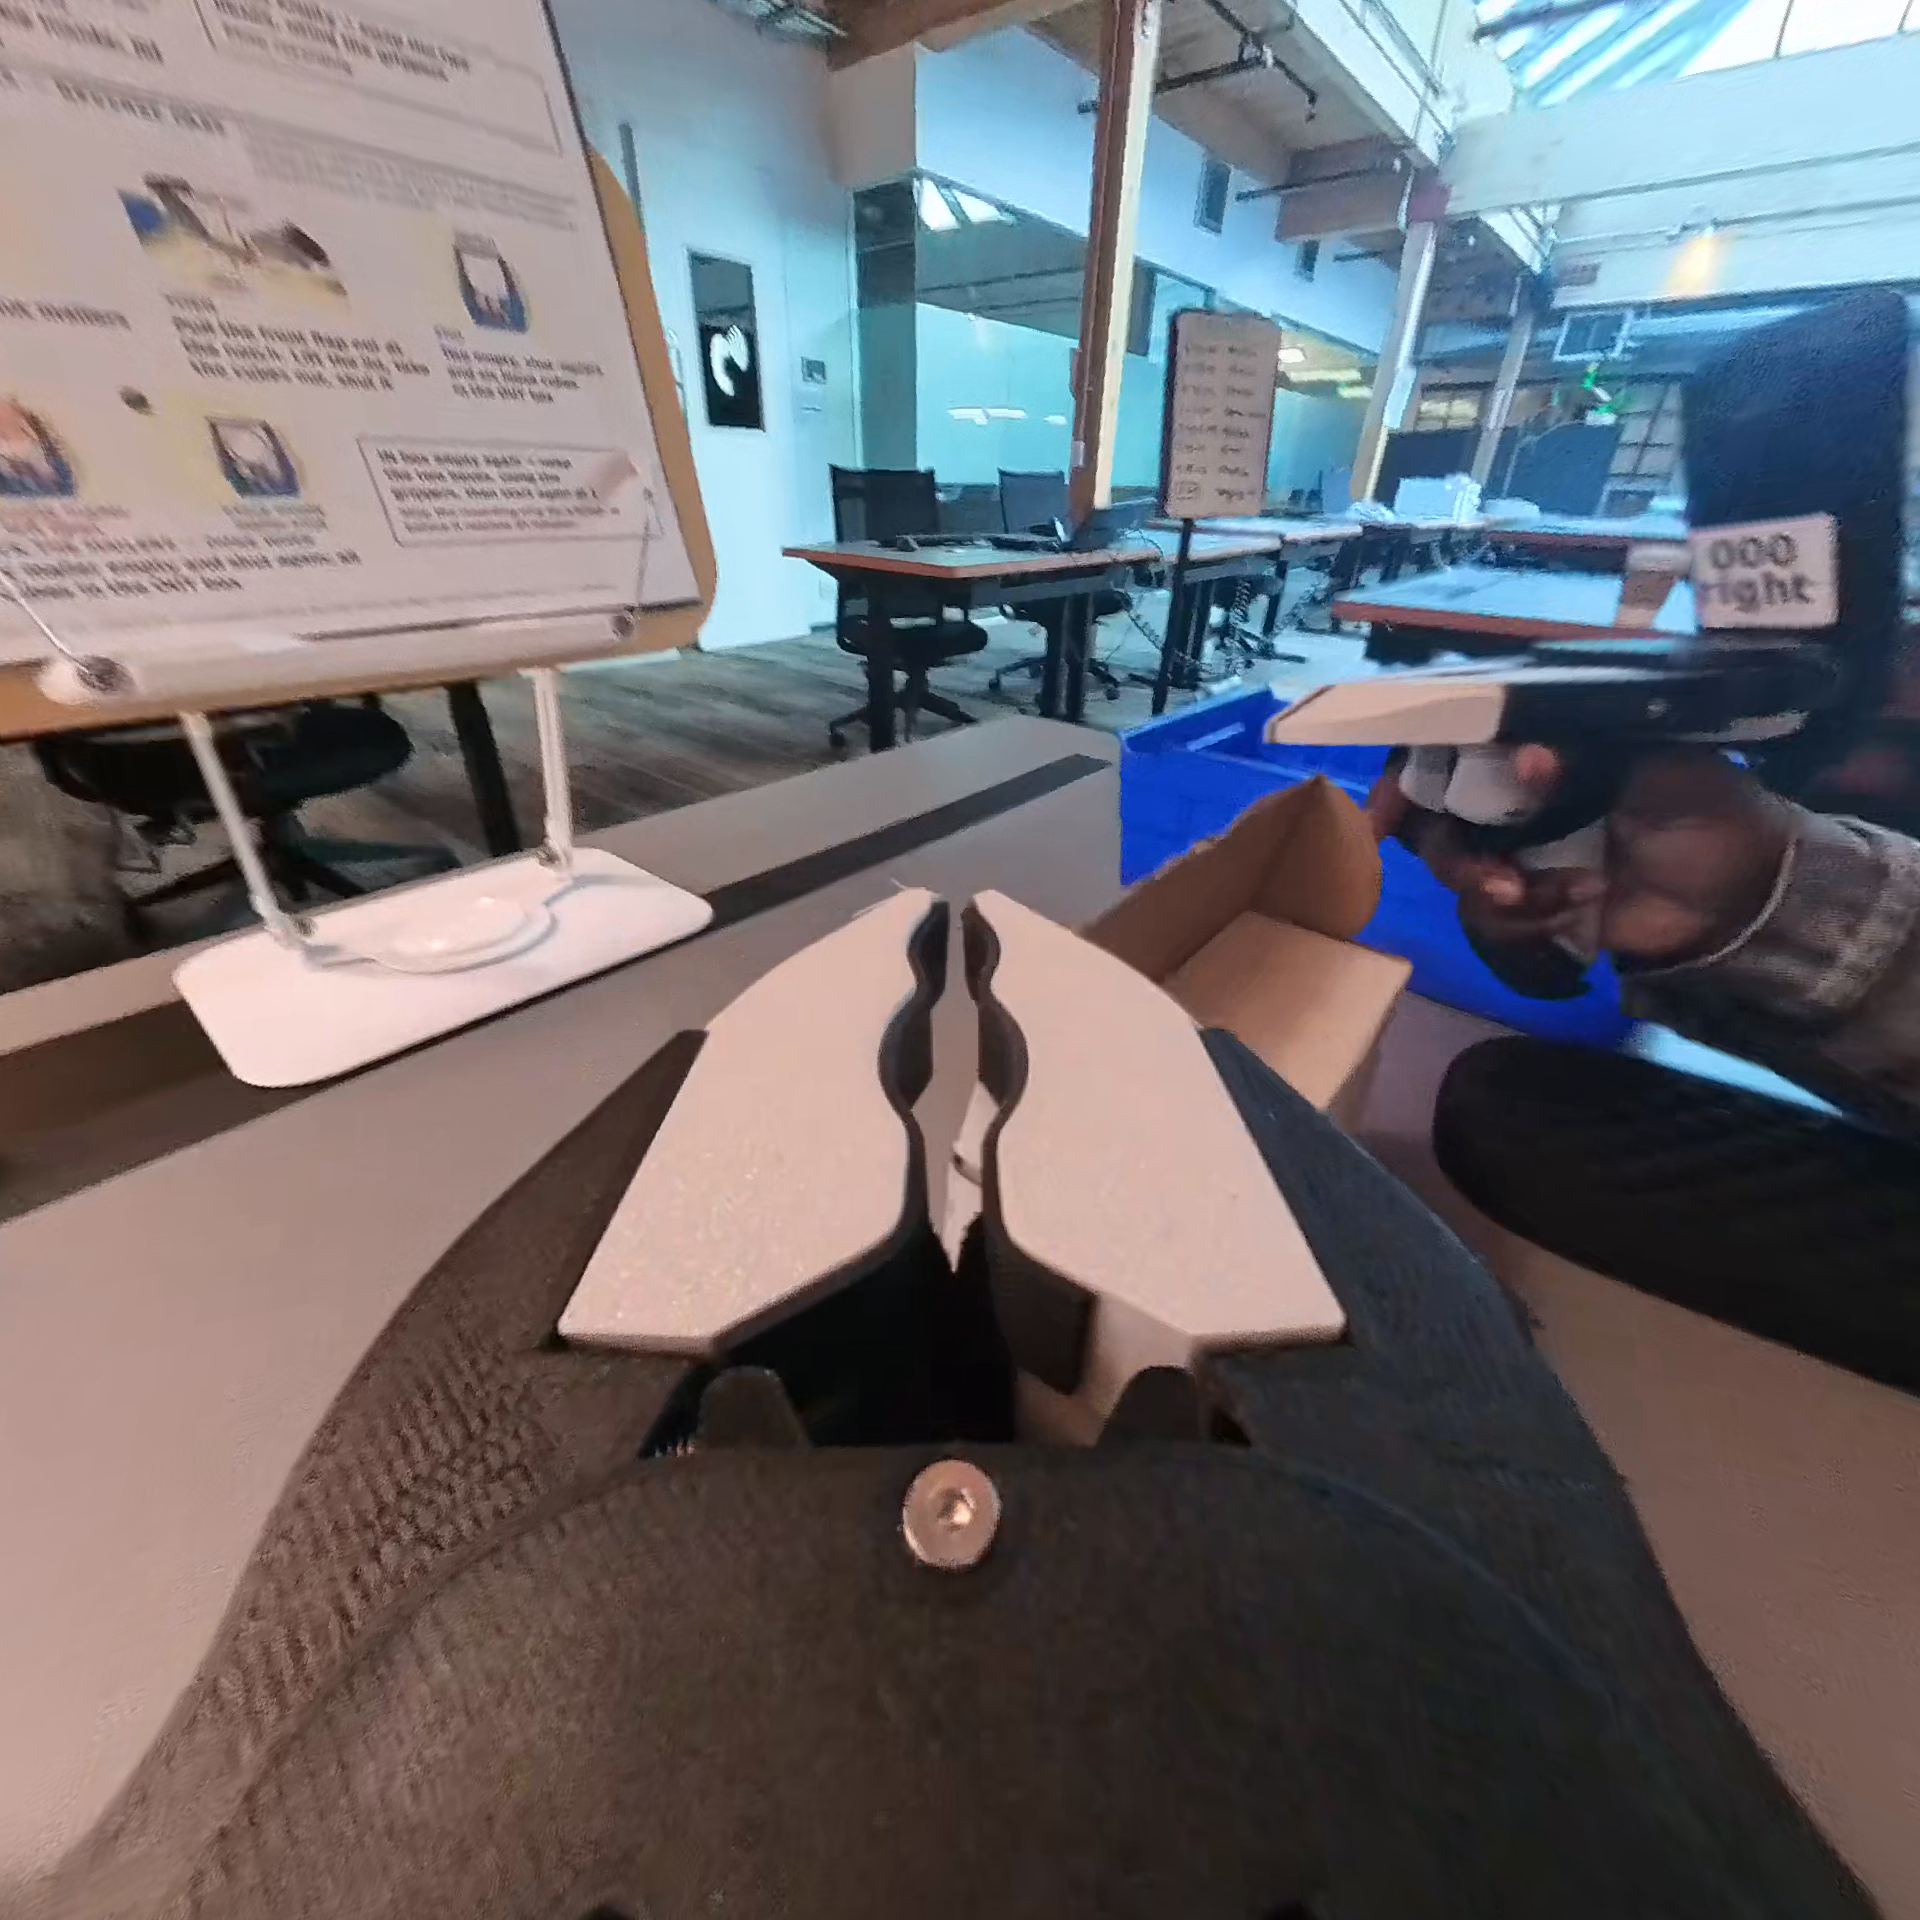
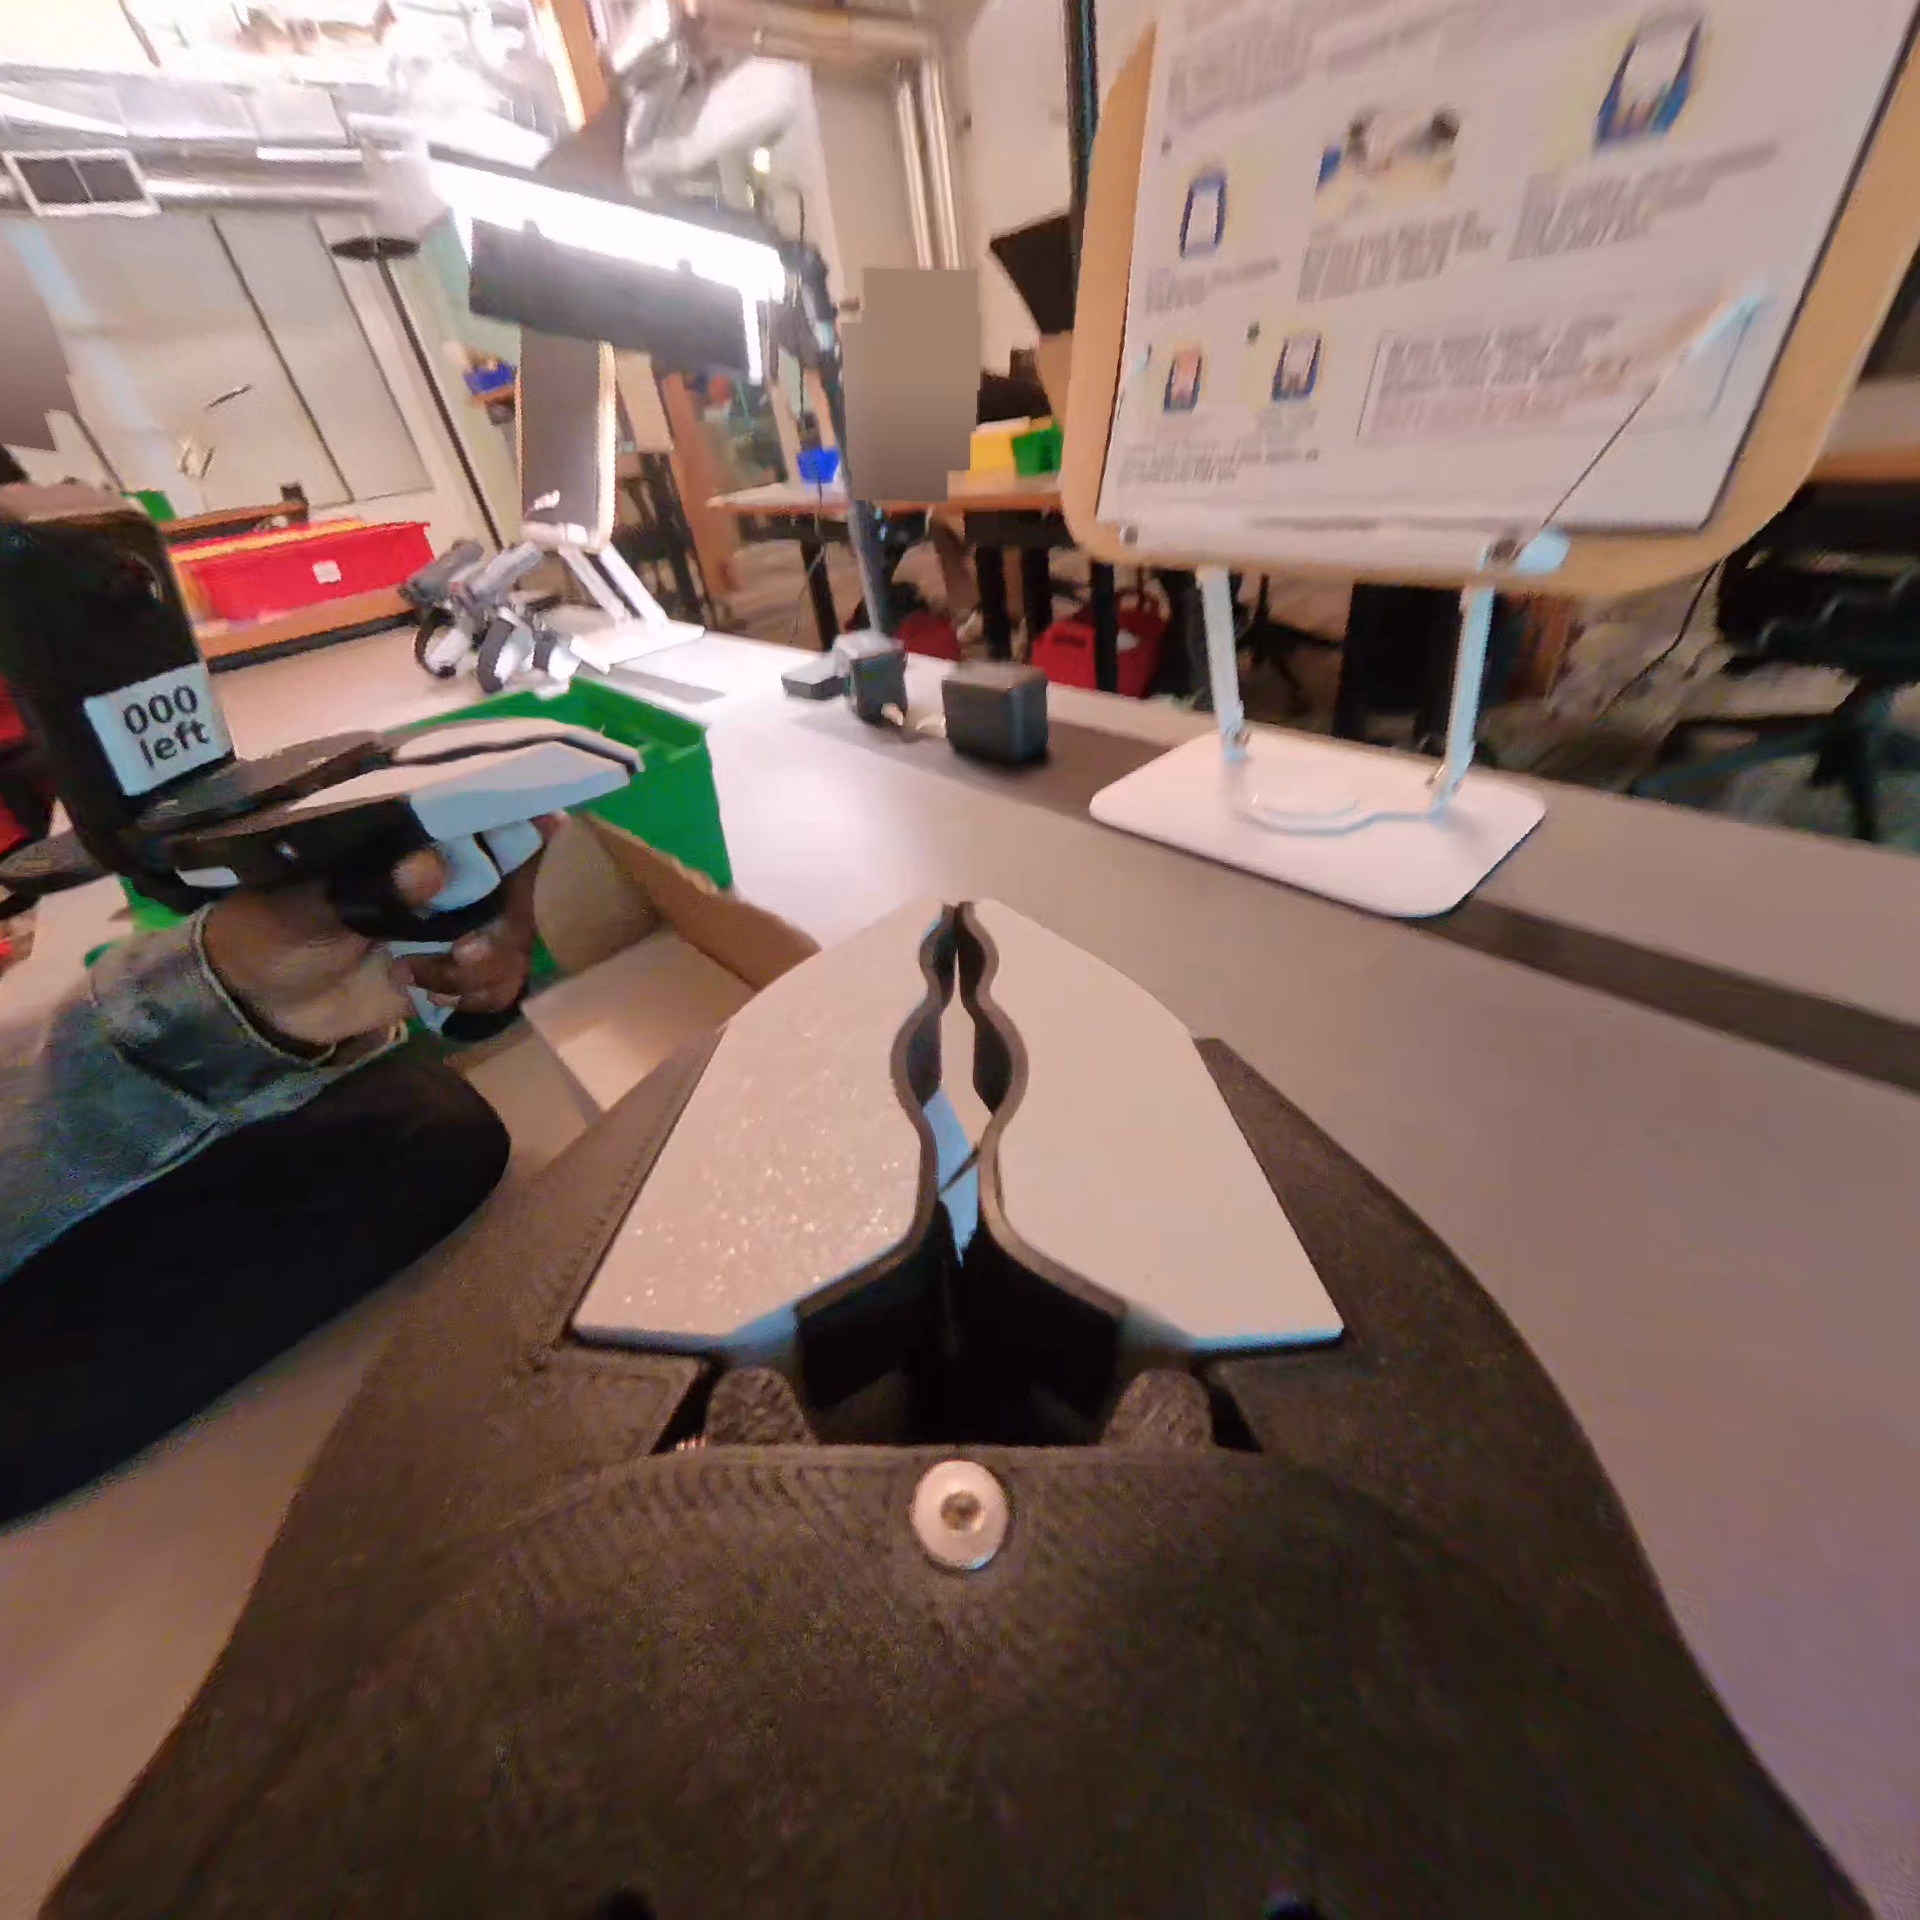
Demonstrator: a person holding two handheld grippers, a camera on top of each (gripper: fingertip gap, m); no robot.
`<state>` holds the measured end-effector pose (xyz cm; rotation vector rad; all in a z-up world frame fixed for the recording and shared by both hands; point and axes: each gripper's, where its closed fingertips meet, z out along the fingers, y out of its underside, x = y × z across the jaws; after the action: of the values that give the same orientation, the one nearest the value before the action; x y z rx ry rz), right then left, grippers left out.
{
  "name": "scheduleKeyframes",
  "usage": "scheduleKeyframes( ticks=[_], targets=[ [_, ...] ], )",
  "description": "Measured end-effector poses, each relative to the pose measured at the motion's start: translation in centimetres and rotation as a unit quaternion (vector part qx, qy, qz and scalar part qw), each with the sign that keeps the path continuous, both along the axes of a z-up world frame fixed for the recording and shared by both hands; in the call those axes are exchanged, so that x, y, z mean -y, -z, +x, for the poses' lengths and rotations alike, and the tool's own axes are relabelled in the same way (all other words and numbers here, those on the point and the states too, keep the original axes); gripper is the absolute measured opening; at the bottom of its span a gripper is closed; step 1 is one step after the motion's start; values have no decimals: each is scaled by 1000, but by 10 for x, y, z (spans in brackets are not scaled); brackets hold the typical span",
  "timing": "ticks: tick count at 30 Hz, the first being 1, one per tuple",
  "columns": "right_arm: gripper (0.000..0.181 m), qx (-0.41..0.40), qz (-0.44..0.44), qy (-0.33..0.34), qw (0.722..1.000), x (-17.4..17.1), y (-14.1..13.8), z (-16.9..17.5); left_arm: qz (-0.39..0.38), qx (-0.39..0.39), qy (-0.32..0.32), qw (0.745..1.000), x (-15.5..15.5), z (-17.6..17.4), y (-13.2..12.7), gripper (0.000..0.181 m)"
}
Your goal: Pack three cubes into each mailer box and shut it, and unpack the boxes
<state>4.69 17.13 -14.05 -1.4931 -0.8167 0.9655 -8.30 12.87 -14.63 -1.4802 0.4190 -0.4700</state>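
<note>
While both tools hover above the grey tabletop [image 1: 312, 1299], the left gripper [image 1: 956, 914] has its jaws drawn together to a hairline gap, gripping nothing. The right gripper [image 2: 958, 914] is likewise pinched closed and empty. Between them lies the open brown cardboard mailer box [image 1: 1278, 987]: just right of the left jaws and slightly ahead, just left of the right jaws [image 2: 665, 987], its flap raised. Neither tool is clearly nearer, and the box's long axis cannot be judged. No cubes are visible. Farther off, a blue plastic bin [image 1: 1195, 790] sits beyond the box, a green plastic bin [image 2: 665, 769] on its other side.
</note>
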Motion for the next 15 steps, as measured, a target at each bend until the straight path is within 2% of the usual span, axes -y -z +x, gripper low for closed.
scheduleKeyframes(
  ticks=[2,15],
  targets=[
    [0,8,-11,-10,1000,3,11,-2,2,5,15,1000,5,4,2,0],
    [0,41,64,25,997,13,12,-6,-4,-27,28,999,14,16,9,0]
  ],
)
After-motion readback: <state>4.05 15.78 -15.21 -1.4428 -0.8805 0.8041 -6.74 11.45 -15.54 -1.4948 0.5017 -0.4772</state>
